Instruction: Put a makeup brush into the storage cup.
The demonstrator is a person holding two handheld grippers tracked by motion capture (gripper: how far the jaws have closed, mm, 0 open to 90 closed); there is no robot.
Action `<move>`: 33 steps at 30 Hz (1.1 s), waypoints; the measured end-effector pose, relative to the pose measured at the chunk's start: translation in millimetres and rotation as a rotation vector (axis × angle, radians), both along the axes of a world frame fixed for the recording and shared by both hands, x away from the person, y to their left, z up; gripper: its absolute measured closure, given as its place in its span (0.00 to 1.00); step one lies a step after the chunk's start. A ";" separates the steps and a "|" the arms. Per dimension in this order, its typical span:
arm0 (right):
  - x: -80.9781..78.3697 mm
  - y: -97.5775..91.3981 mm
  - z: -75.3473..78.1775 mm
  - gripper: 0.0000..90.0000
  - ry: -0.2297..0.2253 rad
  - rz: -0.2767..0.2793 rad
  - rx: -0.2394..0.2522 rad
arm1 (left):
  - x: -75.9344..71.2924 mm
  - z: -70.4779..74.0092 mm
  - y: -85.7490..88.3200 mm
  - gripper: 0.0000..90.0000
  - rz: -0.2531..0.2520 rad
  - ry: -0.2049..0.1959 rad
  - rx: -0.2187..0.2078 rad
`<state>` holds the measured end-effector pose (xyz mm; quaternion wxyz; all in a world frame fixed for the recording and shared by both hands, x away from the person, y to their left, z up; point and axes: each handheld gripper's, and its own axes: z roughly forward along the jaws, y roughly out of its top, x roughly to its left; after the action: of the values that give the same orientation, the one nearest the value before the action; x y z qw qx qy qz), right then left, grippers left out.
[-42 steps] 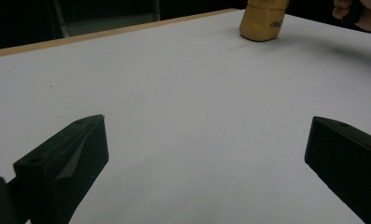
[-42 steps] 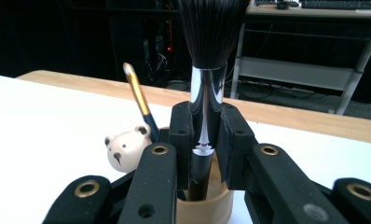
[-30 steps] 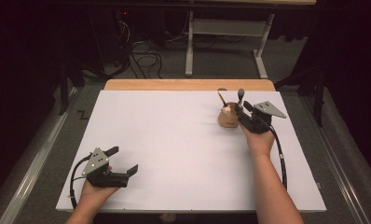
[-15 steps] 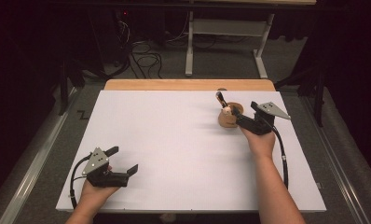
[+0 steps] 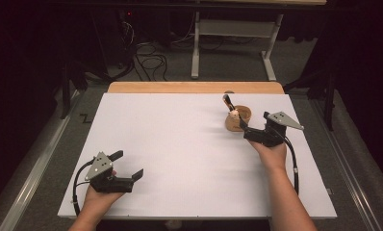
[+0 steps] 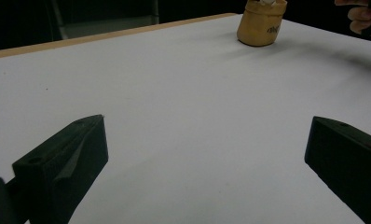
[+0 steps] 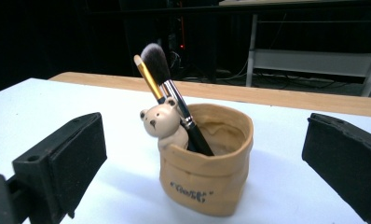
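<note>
Left gripper view crops the pot (image 6: 261, 23) at its top edge.

tan holder (image 7: 207, 179) with cream bear (image 7: 161, 122), black brush (image 7: 174, 98), white table (image 5: 170, 144).

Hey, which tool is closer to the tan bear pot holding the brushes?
The right tool is nearer: it sits just in front of the bear pot, jaws open toward it. The left tool rests far across the white table, near the front left edge.
</note>
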<state>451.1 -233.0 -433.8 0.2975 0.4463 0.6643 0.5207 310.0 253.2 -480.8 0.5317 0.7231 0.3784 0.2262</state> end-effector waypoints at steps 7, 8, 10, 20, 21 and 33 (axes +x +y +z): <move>-16.5 -5.9 -3.4 0.00 0.005 0.009 0.001 | -1.0 0.4 -1.4 0.00 -0.001 0.000 -0.008; -19.6 -6.9 -3.6 0.00 0.005 0.014 -0.001 | -1.1 0.5 -1.4 0.00 -0.001 -0.001 -0.008; -25.7 -8.3 -3.8 0.00 0.005 0.018 0.001 | -1.5 0.8 -1.5 0.00 -0.002 0.000 -0.008; -65.8 -12.6 -8.7 0.00 -0.016 0.067 -0.038 | -2.2 -0.7 -2.3 0.00 -0.003 0.006 -0.014; -70.0 -13.3 -8.8 0.00 -0.017 0.068 -0.034 | -1.8 -0.8 -2.2 0.00 -0.001 0.007 -0.015; -109.4 -31.3 -17.6 0.00 -0.047 0.067 -0.013 | -2.7 -3.4 3.3 0.00 0.030 0.007 -0.040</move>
<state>341.7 -264.3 -451.4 0.2985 0.4096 0.6748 0.5365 307.3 256.5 -484.2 0.5411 0.7074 0.3957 0.2242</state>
